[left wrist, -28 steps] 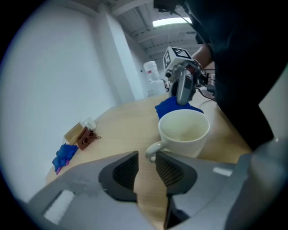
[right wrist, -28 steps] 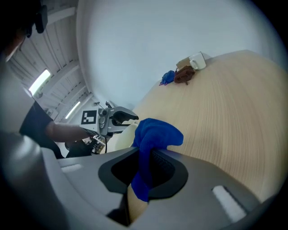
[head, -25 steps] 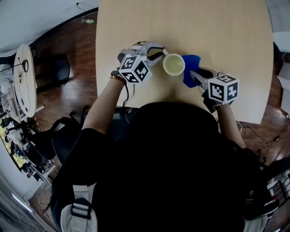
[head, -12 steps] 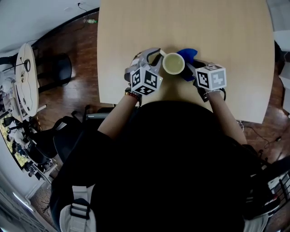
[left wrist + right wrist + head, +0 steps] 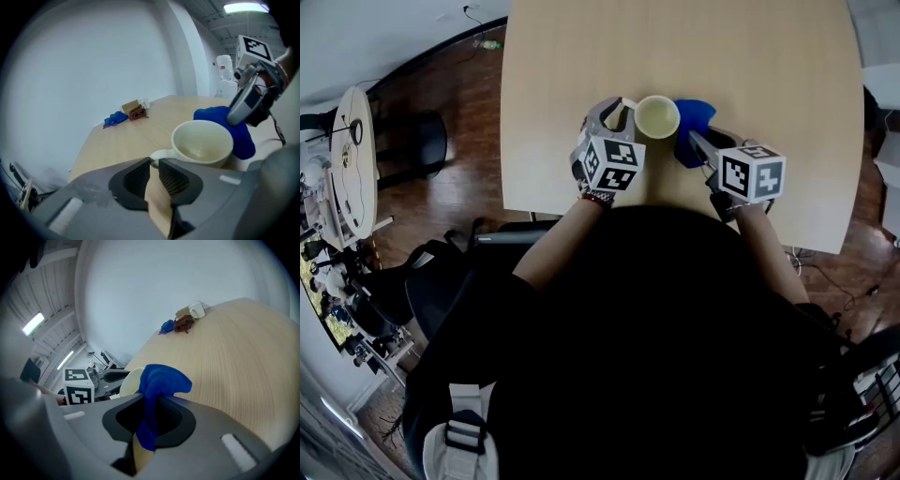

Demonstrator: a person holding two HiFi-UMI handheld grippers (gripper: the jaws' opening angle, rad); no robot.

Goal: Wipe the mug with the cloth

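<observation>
A pale cream mug (image 5: 657,117) stands on the light wooden table (image 5: 581,56) just in front of the person. My left gripper (image 5: 622,112) is at the mug's left side, shut on the handle (image 5: 157,154), which sits between the dark ribbed pads. My right gripper (image 5: 689,142) is shut on a blue cloth (image 5: 694,125). The cloth bulges out of the jaws and lies against the mug's right side. In the right gripper view the cloth (image 5: 161,380) hides most of the mug (image 5: 129,380) behind it. In the left gripper view the mug (image 5: 202,143) looks empty inside.
At the table's far end lie a small brown object (image 5: 137,112), a white one beside it and a blue scrap (image 5: 115,119). The table's near edge runs just under both grippers. Dark chairs (image 5: 427,145) stand on the wooden floor to the left.
The left gripper has swung in toward the person's middle and the mug has shifted a little farther away. The right gripper with the cloth moved in and stays against the mug's right side.
</observation>
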